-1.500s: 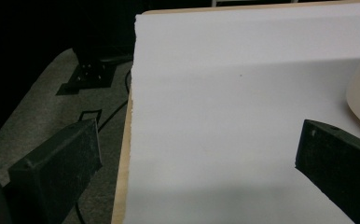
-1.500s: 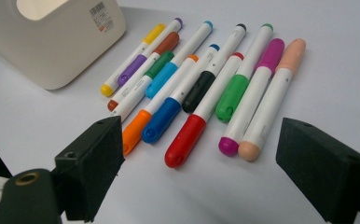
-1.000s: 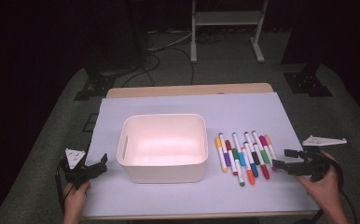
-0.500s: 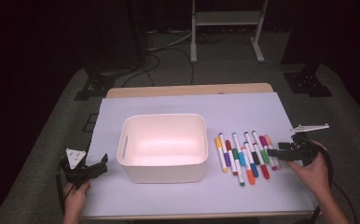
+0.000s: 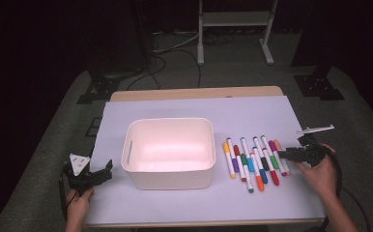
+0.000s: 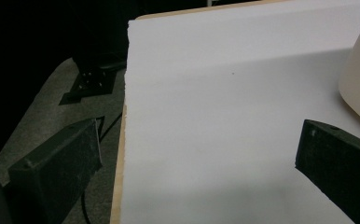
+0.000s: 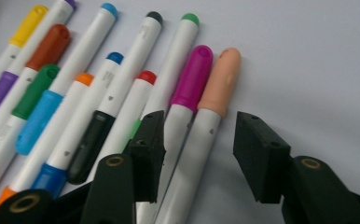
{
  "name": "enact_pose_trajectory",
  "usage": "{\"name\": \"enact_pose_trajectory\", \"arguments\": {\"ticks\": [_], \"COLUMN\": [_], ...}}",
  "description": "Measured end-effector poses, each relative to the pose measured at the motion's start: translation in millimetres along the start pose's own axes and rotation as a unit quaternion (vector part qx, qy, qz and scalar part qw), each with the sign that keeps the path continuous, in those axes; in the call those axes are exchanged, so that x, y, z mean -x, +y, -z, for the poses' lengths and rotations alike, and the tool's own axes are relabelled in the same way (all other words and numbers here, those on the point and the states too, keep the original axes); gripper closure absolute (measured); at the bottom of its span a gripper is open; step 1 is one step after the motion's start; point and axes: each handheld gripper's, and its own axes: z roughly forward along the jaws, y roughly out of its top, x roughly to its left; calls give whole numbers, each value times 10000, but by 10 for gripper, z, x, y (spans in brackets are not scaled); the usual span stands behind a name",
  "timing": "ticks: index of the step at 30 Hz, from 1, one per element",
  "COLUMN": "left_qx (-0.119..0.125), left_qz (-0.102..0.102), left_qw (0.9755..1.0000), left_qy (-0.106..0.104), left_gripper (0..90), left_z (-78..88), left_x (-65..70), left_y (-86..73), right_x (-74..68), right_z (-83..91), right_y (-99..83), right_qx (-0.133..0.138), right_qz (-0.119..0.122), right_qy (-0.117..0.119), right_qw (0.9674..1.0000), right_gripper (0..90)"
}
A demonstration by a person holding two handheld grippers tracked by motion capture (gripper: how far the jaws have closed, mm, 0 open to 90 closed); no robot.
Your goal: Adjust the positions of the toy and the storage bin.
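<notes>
My right gripper (image 7: 199, 154), jaws just narrowing but not yet pinching, straddles the light, slick peach-capped white plastic marker (image 7: 206, 128); mid-barrel grips best.

Twelve felt-tip markers (image 5: 254, 164) lie on the table, each with a different cap colour except two greens. Beside them sits one white plastic bin (image 5: 167, 179). Two handheld grippers are present: the left gripper (image 5: 105, 173) and the right gripper (image 5: 282, 154).
</notes>
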Motion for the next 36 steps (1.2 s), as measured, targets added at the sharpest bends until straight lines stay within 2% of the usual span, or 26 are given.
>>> {"name": "enact_pose_trajectory", "arguments": {"ticks": [4, 6, 7, 11, 13, 18, 25, 26, 27, 28, 29, 30, 31, 32, 33, 34, 36], "left_qx": [24, 60, 64, 53, 73, 96, 108, 89, 85, 80, 81, 81, 86, 89, 98, 98, 94], "left_qz": [-33, -38, -47, -65, -65, -99, -95, -96, -97, -102, -114, -114, -112, -117, -132, -132, -147], "left_qw": [10000, 10000, 10000, 9999, 9999, 9999, 9999, 9999, 9999, 9999, 9999, 9999, 9999, 9999, 9998, 9998, 9998], "left_qy": [-32, -56, -60, -62, -68, -69, -65, -70, -70, -65, -60, -60, -59, -58, -60, -60, -72], "left_gripper": [0, 0, 0, 0, 0, 0, 0, 0, 0, 0, 0, 0, 0, 0, 0, 0, 0], "left_z": [4, 9, 10, 9, 11, 20, 15, 15, 13, 13, 15, 15, 16, 18, 19, 19, 20], "left_x": [0, 3, 4, 4, 6, 4, 9, 10, 11, 12, 14, 14, 17, 17, 19, 19, 20], "left_y": [-2, -5, -5, -4, -5, -8, -8, -7, -6, -6, -6, -6, -7, -8, -9, -9, -9], "right_x": [-7, -21, -34, -51, -73, -74, -12, -10, -21, -21, -49, -49, -100, -100, -164, -164, -233], "right_z": [-39, -66, -78, -76, -81, -74, -9, 19, 86, 86, 152, 152, 222, 222, 296, 296, 372], "right_y": [4, -1, -8, -16, -31, -32, -36, -33, -29, -29, -16, -16, 7, 7, 44, 44, 91], "right_qx": [-88, -186, -264, -313, -374, -393, -319, -267, -112, -112, 17, 17, 91, 91, 173, 173, 257], "right_qz": [24, 47, 105, 122, 313, 303, 91, 64, -24, -24, -73, -73, -32, -32, 89, 89, 174], "right_qy": [-214, -390, -568, -717, -924, -966, -709, -580, -235, -235, 111, 111, 336, 336, 533, 533, 790], "right_qw": [9997, 9991, 9980, 9969, 9945, 9941, 9969, 9979, 9997, 9997, 9999, 9999, 9994, 9994, 9984, 9984, 9964], "right_gripper": [559, 575, 582, 617, 670, 751, 757, 756, 757, 757, 757, 757, 757, 757, 757, 757, 757]}}
